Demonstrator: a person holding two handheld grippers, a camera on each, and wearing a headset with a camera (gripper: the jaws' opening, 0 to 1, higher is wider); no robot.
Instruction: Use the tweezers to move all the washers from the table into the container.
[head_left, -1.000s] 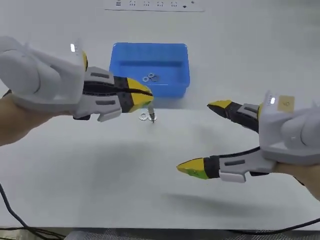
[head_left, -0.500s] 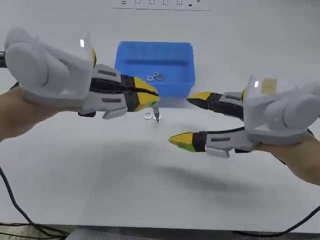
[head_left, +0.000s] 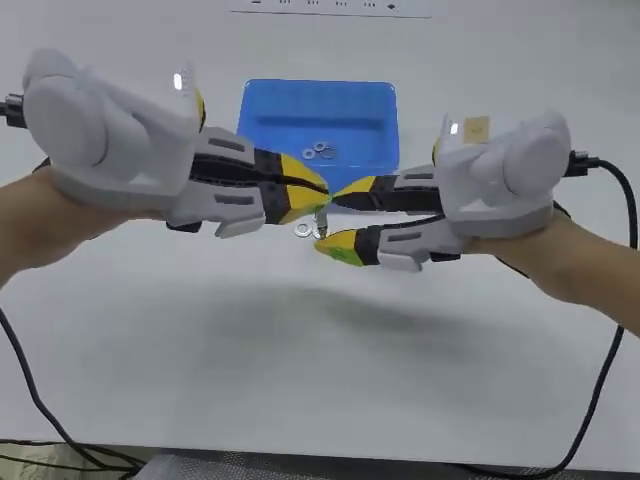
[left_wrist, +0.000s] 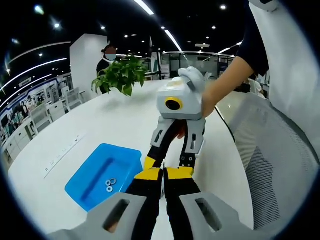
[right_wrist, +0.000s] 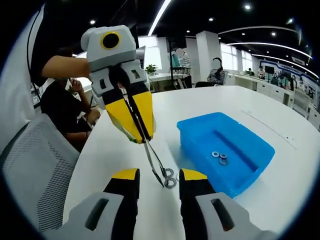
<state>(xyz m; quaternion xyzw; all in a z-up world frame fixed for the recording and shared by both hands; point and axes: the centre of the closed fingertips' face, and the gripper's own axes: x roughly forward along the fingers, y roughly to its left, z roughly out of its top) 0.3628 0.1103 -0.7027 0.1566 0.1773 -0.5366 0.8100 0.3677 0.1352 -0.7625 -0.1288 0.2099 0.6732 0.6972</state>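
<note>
**Head view, read left to right.** The white-bodied left gripper (head_left: 320, 196) extends from the left of the rectangular blue plastic container (head_left: 280, 115). Its black-and-yellow jaws are clenched on a pair of thin metal tweezers (right_wrist: 151, 152). The tweezers slant down from the jaws. Their tips meet a small cluster of flat metal ring washers (right_wrist: 170, 180) lying on the white table (head_left: 300, 350), just in front of the container's near wall. Whether a washer is pinched cannot be told. A few further washers (head_left: 322, 151) lie on the container's floor, close to that near wall. The matching white right gripper (head_left: 335, 220) extends from the right of the container and is released, its jaws spread. One jaw lies nearer the container than the other. Its yellow tips almost meet those of the left gripper.

**Right gripper view.** The cluster on the table sits between the spread jaws, with the container to the right.
</note>
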